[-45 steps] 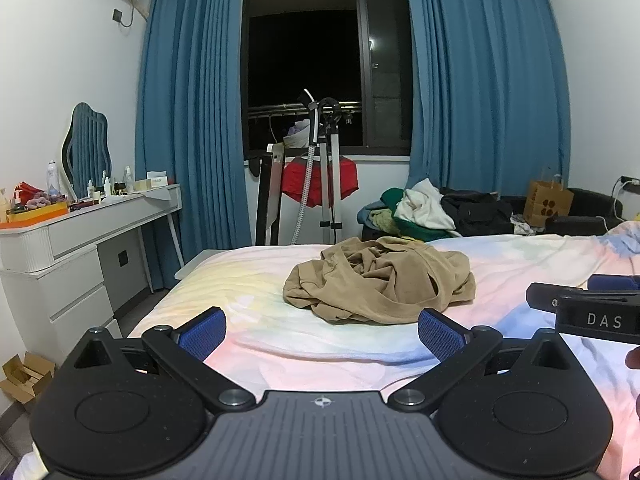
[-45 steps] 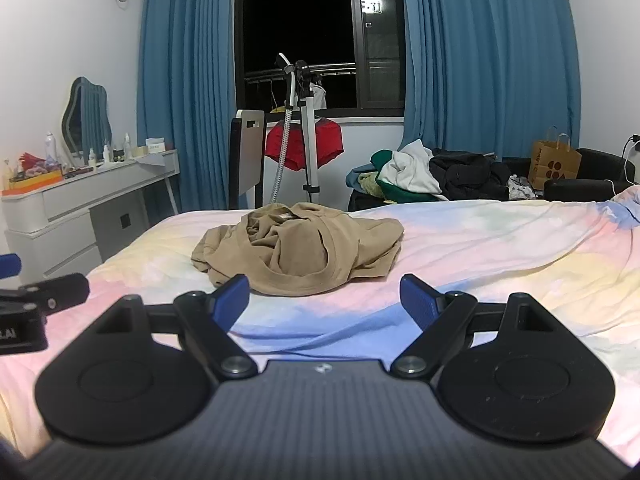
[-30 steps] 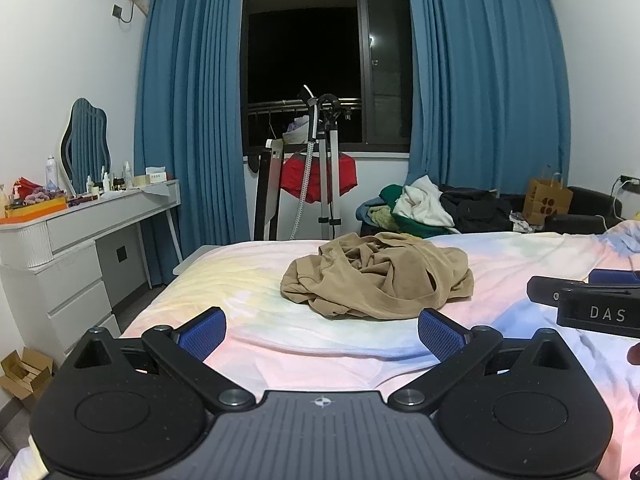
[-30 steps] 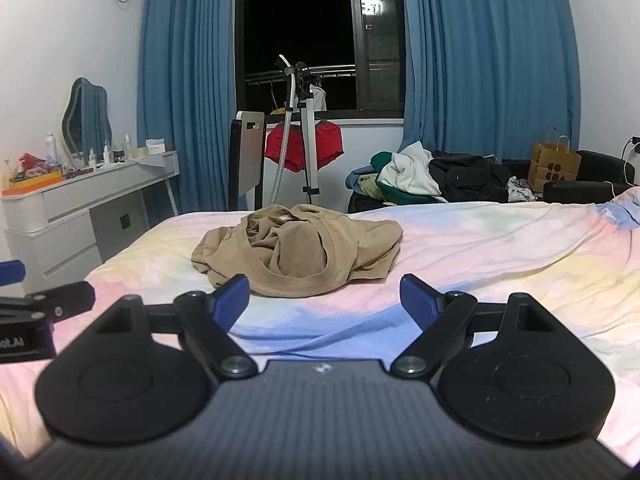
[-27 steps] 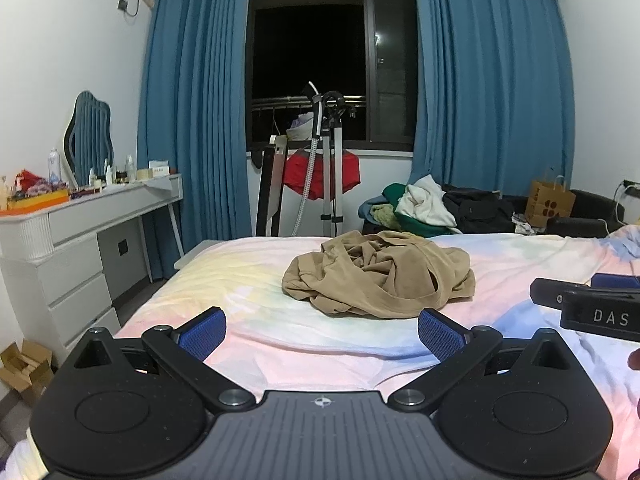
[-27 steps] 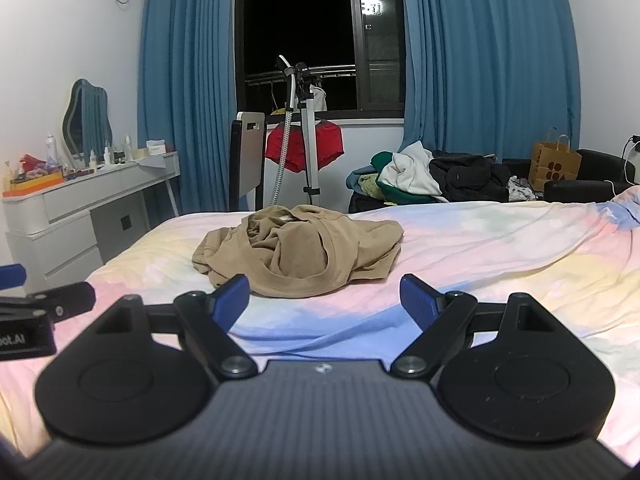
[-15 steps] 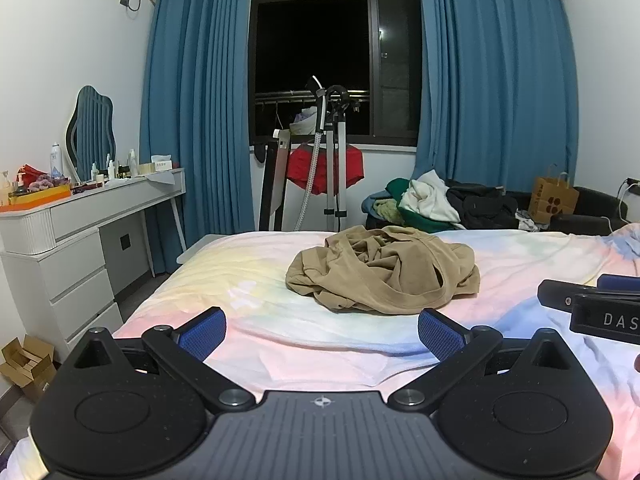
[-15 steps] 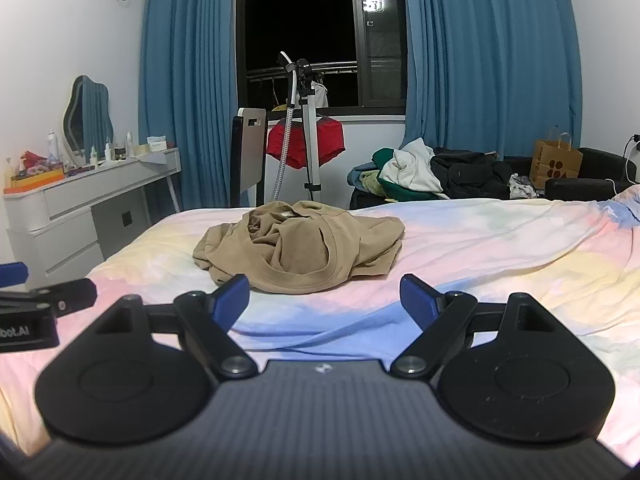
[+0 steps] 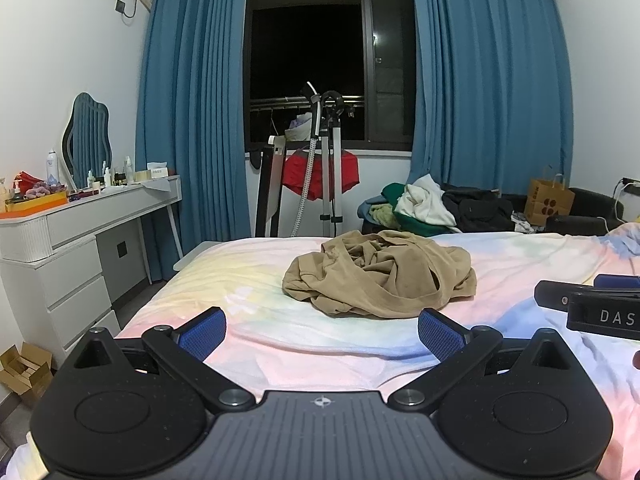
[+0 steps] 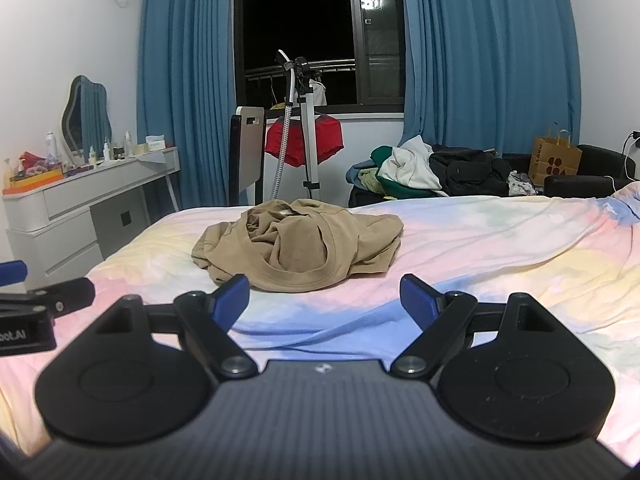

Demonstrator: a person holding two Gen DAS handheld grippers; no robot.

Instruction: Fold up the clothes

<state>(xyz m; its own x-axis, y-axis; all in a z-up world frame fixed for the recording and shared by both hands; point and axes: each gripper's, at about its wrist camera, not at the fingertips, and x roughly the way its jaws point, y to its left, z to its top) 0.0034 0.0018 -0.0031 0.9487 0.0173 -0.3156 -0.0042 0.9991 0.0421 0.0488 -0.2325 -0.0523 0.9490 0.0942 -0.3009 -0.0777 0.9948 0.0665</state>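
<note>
Crumpled tan shirt (image 9: pixel 380 272) on bed (image 9: pixel 280 328), both grippers' fingers spread wide, right gripper (image 10: pixel 324 300) lettered "DAS"

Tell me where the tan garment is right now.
The tan garment lies crumpled on the pastel bedspread, mid-bed in both views, ahead of both open tools, with the clothes pile beyond it.

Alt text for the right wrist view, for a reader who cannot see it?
A crumpled tan garment lies on a pastel bed, just beyond the open right gripper. The left gripper shows at the left edge; blue curtains frame a dark window.
</note>
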